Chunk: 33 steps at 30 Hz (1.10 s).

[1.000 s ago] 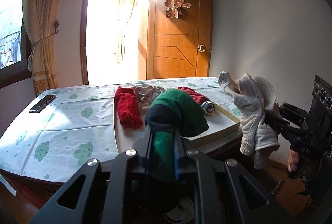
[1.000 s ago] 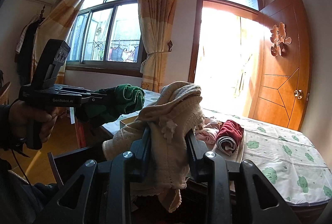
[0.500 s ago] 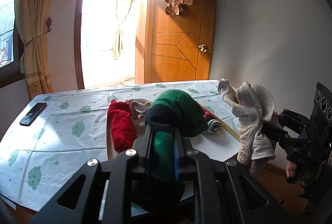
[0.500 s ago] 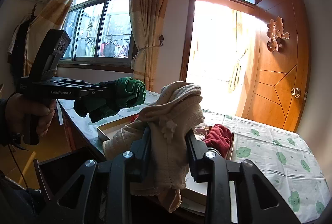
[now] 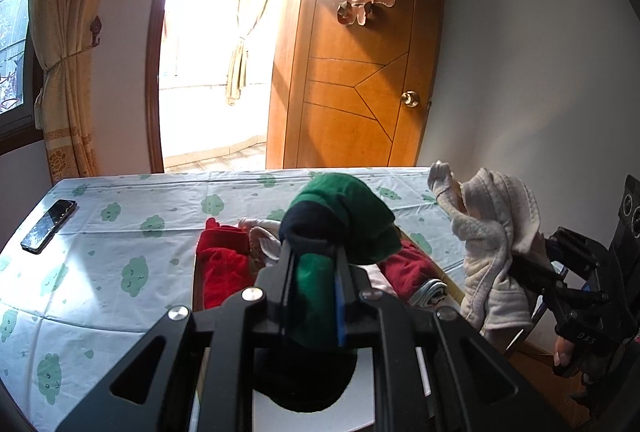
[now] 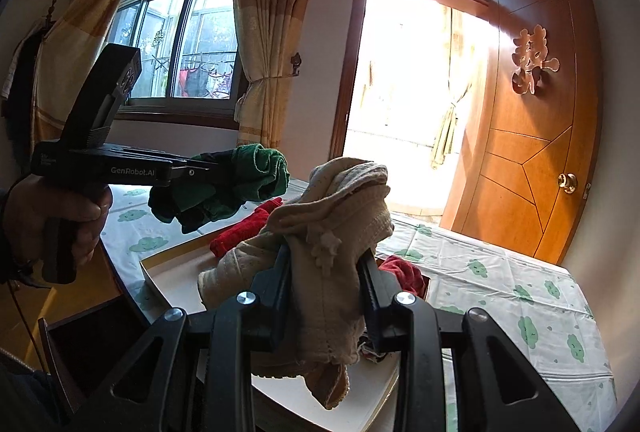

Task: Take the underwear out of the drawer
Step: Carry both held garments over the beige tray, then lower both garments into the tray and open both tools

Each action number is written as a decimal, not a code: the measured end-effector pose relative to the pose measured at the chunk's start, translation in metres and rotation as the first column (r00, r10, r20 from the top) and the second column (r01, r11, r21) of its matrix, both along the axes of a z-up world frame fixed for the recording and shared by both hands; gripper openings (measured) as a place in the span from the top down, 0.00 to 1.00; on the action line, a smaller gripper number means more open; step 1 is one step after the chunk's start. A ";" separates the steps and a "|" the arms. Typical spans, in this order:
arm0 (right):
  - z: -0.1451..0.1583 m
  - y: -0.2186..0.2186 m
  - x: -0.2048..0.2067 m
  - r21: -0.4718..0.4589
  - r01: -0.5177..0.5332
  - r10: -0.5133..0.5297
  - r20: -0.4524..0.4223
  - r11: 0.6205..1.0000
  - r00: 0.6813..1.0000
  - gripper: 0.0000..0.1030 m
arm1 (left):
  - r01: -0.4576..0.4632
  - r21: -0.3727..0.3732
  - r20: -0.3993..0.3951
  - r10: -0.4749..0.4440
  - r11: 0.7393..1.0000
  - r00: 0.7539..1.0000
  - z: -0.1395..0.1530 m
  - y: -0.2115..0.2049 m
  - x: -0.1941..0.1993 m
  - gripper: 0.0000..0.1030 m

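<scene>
Carrying two garments to the tray. The left gripper (image 5: pixel 314 268) has its fingers clenched on a green and dark garment (image 5: pixel 344 216); the right gripper (image 6: pixel 326 272) has its fingers clenched on a cream garment (image 6: pixel 332 232). Both are held in the air over the near edge of the tabletop (image 5: pixel 120 232), above a shallow tray (image 6: pixel 168 272) holding red pieces (image 5: pixel 222 264) (the open drawer (image 6: pixel 92 344) lies below). Keep both grips firm, bring each bundle clear over the tray's rim, lower, then release.

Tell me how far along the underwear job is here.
Done: red pieces already lie in the shallow tray on the table. In hand: left gripper clamps a green pair, right gripper a cream pair. Left: setting both down.
</scene>
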State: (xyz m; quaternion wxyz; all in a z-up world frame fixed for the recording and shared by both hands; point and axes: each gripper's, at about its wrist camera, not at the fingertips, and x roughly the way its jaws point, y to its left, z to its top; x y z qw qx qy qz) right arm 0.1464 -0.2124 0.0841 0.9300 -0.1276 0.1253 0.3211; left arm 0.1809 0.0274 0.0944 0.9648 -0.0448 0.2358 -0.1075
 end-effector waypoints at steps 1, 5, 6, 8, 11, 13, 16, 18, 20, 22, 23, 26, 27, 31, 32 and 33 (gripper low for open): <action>0.001 0.000 0.004 0.002 0.003 -0.003 -0.006 1.000 1.000 0.68 | -0.002 -0.004 -0.003 0.002 1.000 1.000 0.000 0.000 0.004 0.87; 0.001 0.000 0.021 -0.003 0.019 -0.019 -0.029 1.000 0.999 0.68 | -0.011 -0.024 -0.025 0.011 1.000 1.000 -0.001 0.002 0.021 0.87; 0.000 0.001 0.025 -0.003 0.022 -0.022 -0.035 1.000 0.999 0.68 | -0.015 -0.031 -0.031 0.014 0.999 0.999 -0.002 0.002 0.025 0.87; 0.002 0.001 0.035 0.000 0.027 -0.027 -0.053 1.000 0.998 0.68 | -0.025 -0.047 -0.045 0.022 0.999 0.999 -0.003 0.004 0.033 0.87; 0.002 0.003 0.049 -0.002 0.038 -0.038 -0.077 0.999 0.996 0.68 | -0.040 -0.082 -0.070 0.035 0.996 0.997 -0.005 0.008 0.047 0.87; 0.002 0.006 0.060 -0.007 0.047 -0.048 -0.096 0.999 0.994 0.68 | -0.052 -0.098 -0.082 0.044 0.994 0.996 -0.007 0.009 0.054 0.87; 0.002 0.012 0.074 -0.016 0.059 -0.061 -0.129 0.998 0.990 0.67 | -0.068 -0.133 -0.109 0.054 0.989 0.993 -0.012 0.012 0.067 0.87; 0.002 0.017 0.083 -0.032 0.068 -0.072 -0.143 0.997 0.987 0.67 | -0.082 -0.158 -0.130 0.062 0.984 0.990 -0.016 0.013 0.075 0.87; 0.001 0.024 0.091 -0.051 0.070 -0.077 -0.157 0.996 0.985 0.67 | -0.092 -0.167 -0.150 0.067 0.982 0.986 -0.021 0.013 0.084 0.87; 0.000 0.031 0.099 -0.071 0.077 -0.089 -0.172 0.994 0.981 0.67 | -0.103 -0.179 -0.171 0.072 0.978 0.983 -0.027 0.013 0.093 0.87; -0.001 0.035 0.104 -0.082 0.078 -0.092 -0.182 0.994 0.979 0.67 | -0.106 -0.183 -0.179 0.073 0.977 0.981 -0.029 0.013 0.096 0.87; -0.005 0.045 0.116 -0.110 0.083 -0.105 -0.212 0.990 0.972 0.67 | -0.113 -0.179 -0.196 0.078 0.977 0.978 -0.036 0.011 0.104 0.87; -0.007 0.048 0.120 -0.122 0.090 -0.116 -0.224 0.988 0.968 0.67 | -0.115 -0.176 -0.202 0.078 0.978 0.976 -0.039 0.010 0.106 0.87; -0.020 0.059 0.137 -0.179 0.103 -0.152 -0.284 0.978 0.947 0.66 | -0.120 -0.150 -0.235 0.082 0.981 0.969 -0.049 0.005 0.114 0.85; -0.024 0.061 0.140 -0.195 0.108 -0.164 -0.295 0.975 0.941 0.66 | -0.122 -0.140 -0.242 0.085 0.983 0.966 -0.052 0.004 0.115 0.85; -0.028 0.063 0.143 -0.204 0.109 -0.170 -0.308 0.973 0.936 0.66 | -0.124 -0.130 -0.250 0.088 0.984 0.964 -0.055 0.003 0.117 0.83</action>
